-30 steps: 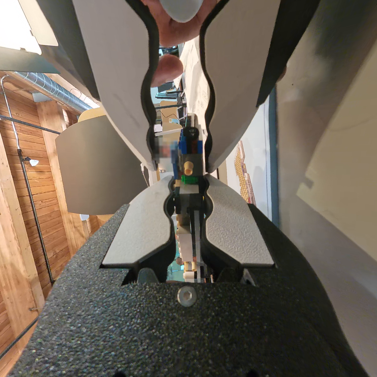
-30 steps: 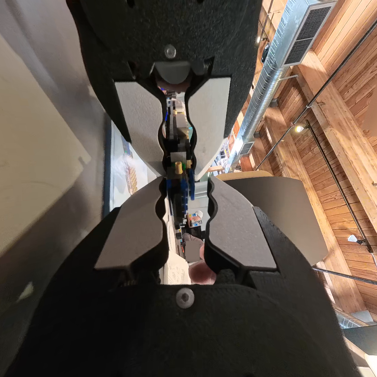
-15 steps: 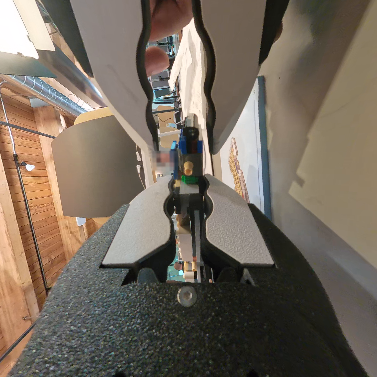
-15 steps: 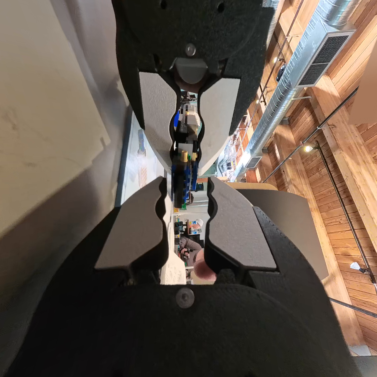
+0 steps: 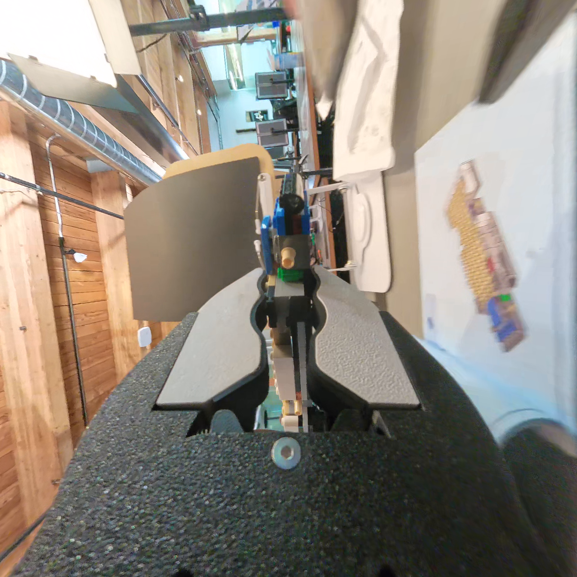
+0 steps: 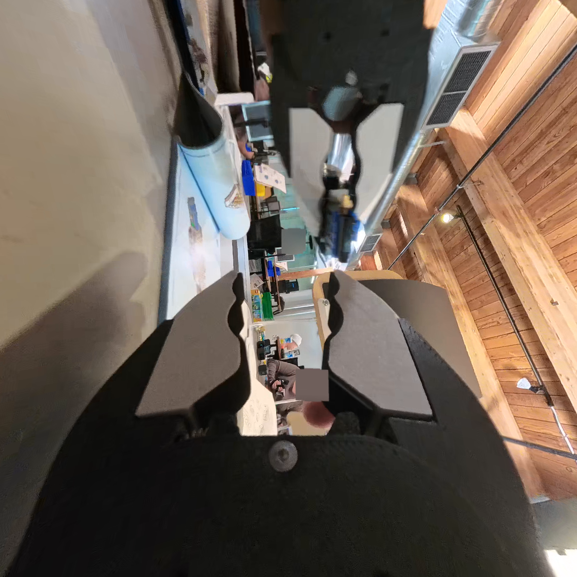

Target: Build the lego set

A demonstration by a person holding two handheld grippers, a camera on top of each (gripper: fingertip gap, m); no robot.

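Observation:
My left gripper (image 5: 288,274) is shut on a small brick model (image 5: 292,249), with both pads pressed against its grey body. The model's blue bricks, green brick, tan peg and black wheel stick out past the fingertips. The right wrist view also shows the left gripper (image 6: 338,215) from the front, blurred, with the model's blue end (image 6: 342,224) hanging out of it. My right gripper (image 6: 284,276) is open and empty. It is set back from the model and apart from it.
A printed sheet with a picture of a brick model (image 5: 487,256) lies on the beige table and also shows in the right wrist view (image 6: 193,237). A chair with a grey back (image 5: 193,237) stands close by. A wooden wall (image 6: 499,218) stands behind it. Left tips to right tips: about 9 cm.
My right gripper, whose fingers stood around the model's blue end, has opened wider and drawn back from it. My left gripper has kept its hold on the model.

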